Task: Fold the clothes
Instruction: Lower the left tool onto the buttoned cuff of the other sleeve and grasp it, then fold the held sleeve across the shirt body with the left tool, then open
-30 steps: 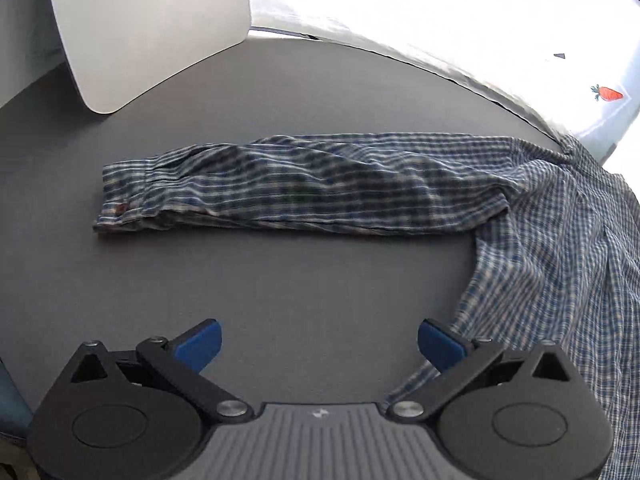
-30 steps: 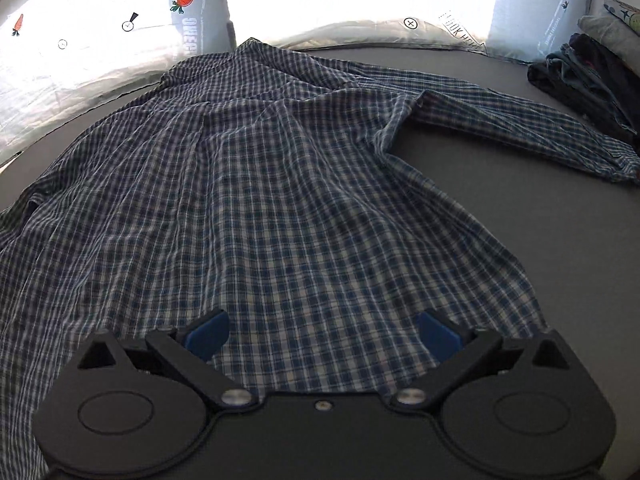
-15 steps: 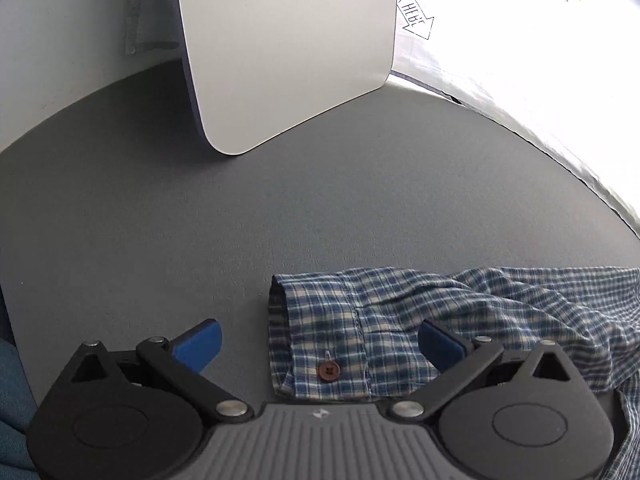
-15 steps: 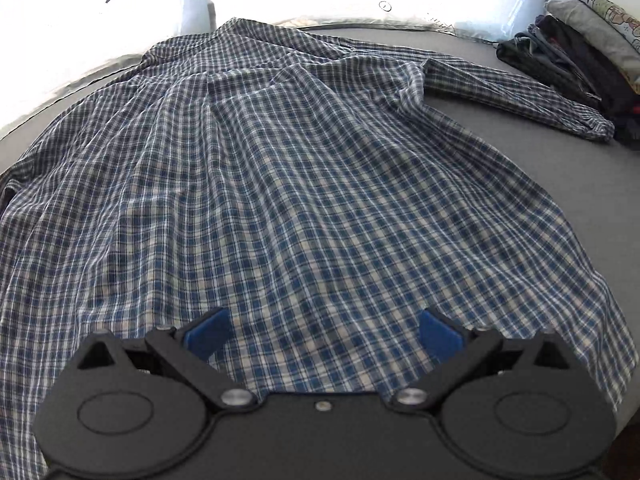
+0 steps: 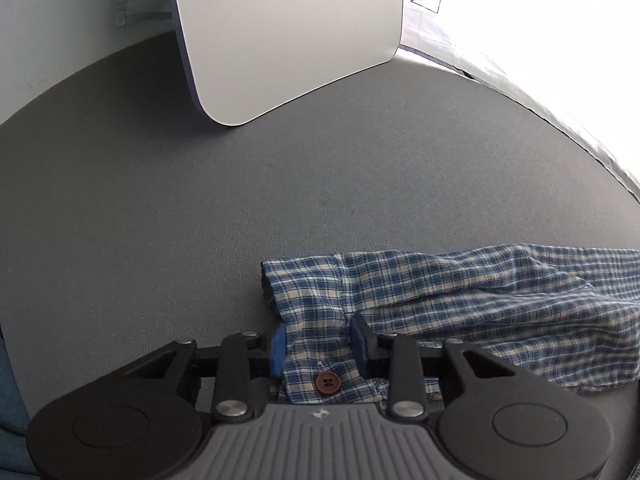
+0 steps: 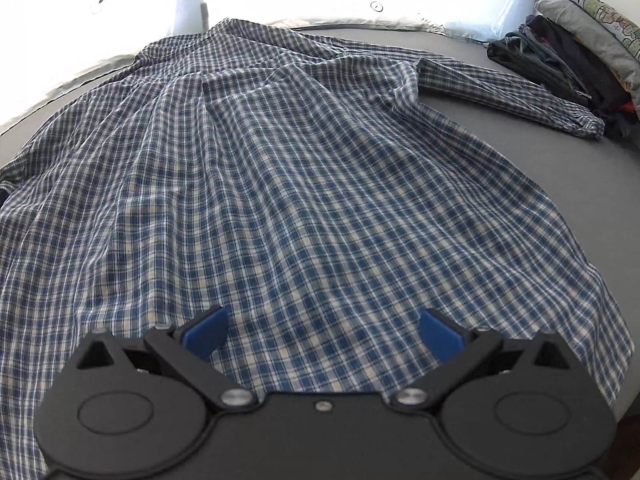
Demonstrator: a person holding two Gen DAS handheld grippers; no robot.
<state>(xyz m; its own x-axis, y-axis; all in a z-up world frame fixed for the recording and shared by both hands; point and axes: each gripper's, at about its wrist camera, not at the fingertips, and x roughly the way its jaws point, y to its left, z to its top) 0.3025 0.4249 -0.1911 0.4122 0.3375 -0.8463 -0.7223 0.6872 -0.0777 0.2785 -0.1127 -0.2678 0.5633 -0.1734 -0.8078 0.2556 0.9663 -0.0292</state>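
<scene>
We work on a grey table (image 5: 160, 220) where the plaid shirt (image 6: 280, 184) lies spread flat, back up, collar far, hem near, so its sleeves can be folded in first. Its blue-and-cream check is softly creased. One sleeve (image 6: 512, 96) reaches far right toward a stack of clothes (image 6: 576, 52). Our left gripper (image 5: 318, 346) pinches the other sleeve's cuff (image 5: 312, 312) near its brown button (image 5: 327, 383), likely to carry it inward. Our right gripper (image 6: 324, 330) hovers with jaws wide apart over the hem.
</scene>
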